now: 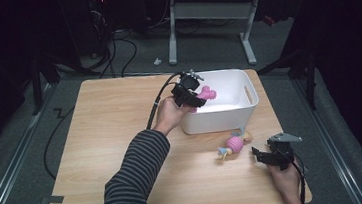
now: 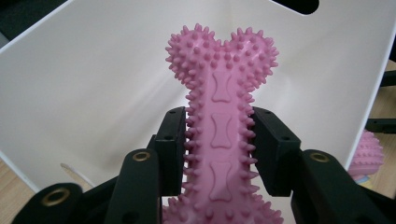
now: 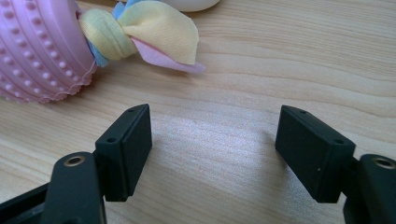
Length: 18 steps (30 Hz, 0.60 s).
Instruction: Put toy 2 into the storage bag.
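Left claw (image 2: 218, 140) is clamped on pink spiky bone (image 2: 219, 135) at its narrow shaft, w/ bone over white bin (image 1: 250, 106) near tabletop's far edge. Looks light, rubbery, grippy. Right claw (image 3: 212, 154) gapes apart, empty, near ball toy (image 3: 37, 51).

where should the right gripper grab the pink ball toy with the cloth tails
Probably across the round pink ball itself, coming from above with the right gripper, whose jaws stand open beside it. The cloth tails look floppy and thin; the nubbed body offers firmer, wider sides.
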{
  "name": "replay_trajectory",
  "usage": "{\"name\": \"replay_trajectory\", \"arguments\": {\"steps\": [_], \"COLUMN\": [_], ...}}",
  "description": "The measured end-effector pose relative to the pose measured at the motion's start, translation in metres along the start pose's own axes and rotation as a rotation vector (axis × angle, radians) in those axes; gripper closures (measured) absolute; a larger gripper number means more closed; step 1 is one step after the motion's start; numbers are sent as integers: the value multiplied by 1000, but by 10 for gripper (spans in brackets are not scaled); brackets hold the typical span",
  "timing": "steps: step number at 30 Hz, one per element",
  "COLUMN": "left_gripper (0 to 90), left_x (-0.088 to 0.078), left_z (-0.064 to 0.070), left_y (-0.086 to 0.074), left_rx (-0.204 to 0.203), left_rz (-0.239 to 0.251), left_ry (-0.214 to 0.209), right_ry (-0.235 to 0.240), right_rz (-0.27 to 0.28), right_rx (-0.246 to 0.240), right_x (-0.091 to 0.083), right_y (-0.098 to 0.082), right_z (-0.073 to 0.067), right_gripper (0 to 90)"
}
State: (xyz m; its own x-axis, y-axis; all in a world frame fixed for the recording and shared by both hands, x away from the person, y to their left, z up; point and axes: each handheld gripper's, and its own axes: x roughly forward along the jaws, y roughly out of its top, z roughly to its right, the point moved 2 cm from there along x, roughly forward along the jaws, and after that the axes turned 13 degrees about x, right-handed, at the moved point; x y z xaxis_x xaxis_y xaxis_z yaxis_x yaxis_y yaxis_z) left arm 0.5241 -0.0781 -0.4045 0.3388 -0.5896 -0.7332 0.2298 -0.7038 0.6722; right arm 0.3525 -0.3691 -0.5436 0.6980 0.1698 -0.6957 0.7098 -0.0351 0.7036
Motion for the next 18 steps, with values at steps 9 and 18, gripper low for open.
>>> {"name": "replay_trajectory", "arguments": {"steps": [9, 18], "left_gripper": [570, 478], "left_x": [3, -13], "left_z": [1, 5], "left_y": [-1, 1], "left_rx": [9, 18], "left_rz": [-24, 26], "left_ry": [7, 4], "right_ry": [0, 0], "right_rz": [0, 0], "right_rx": [0, 0], "right_x": [0, 0], "right_y": [0, 0], "right_z": [0, 0], "right_gripper": [274, 274]}}
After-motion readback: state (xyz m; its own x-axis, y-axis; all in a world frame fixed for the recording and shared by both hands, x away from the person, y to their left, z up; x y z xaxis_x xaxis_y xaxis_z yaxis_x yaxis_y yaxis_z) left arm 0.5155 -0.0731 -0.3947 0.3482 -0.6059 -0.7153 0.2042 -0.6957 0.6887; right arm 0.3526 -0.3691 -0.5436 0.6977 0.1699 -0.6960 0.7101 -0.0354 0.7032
